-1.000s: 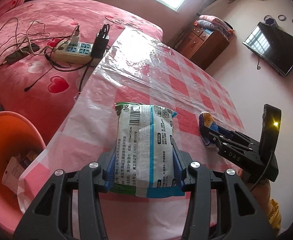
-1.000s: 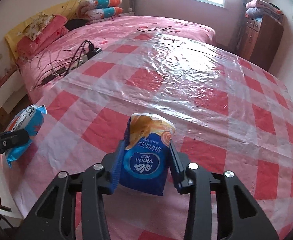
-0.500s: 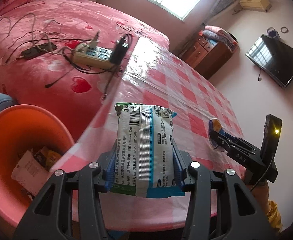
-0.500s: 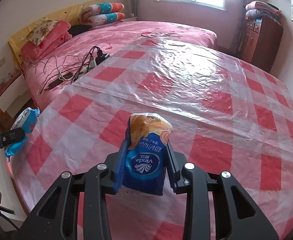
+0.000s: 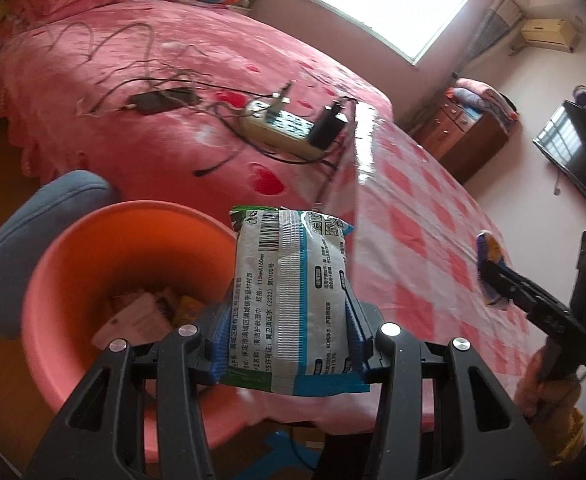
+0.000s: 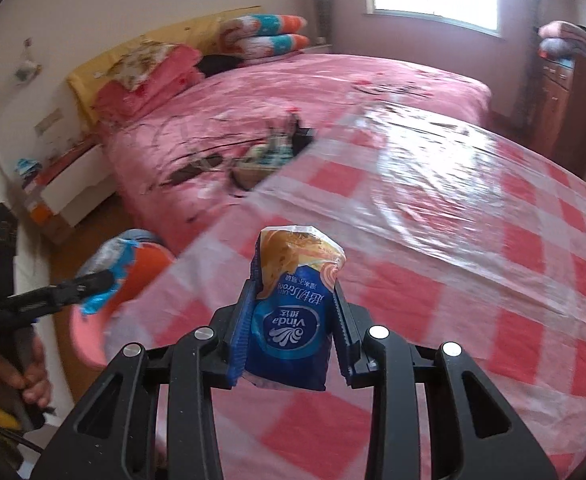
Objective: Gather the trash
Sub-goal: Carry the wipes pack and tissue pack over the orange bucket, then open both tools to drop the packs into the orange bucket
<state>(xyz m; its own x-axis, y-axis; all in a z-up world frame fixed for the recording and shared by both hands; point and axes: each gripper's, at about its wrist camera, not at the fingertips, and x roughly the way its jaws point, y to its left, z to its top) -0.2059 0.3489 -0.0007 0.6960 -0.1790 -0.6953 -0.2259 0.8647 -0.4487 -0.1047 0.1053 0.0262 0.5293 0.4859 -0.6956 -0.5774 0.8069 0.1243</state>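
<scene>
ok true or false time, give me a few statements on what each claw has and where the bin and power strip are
1. The left claw grips a white wet-wipe pack. True.
2. The right claw is empty. False: it is clamped on a blue tissue pack.
3. The orange bin already holds some trash. True.
4. The power strip lies on the checked tablecloth. False: it lies on the pink bed cover.
5. The white wet-wipe pack lies inside the bin. False: it is in the left claw.
</scene>
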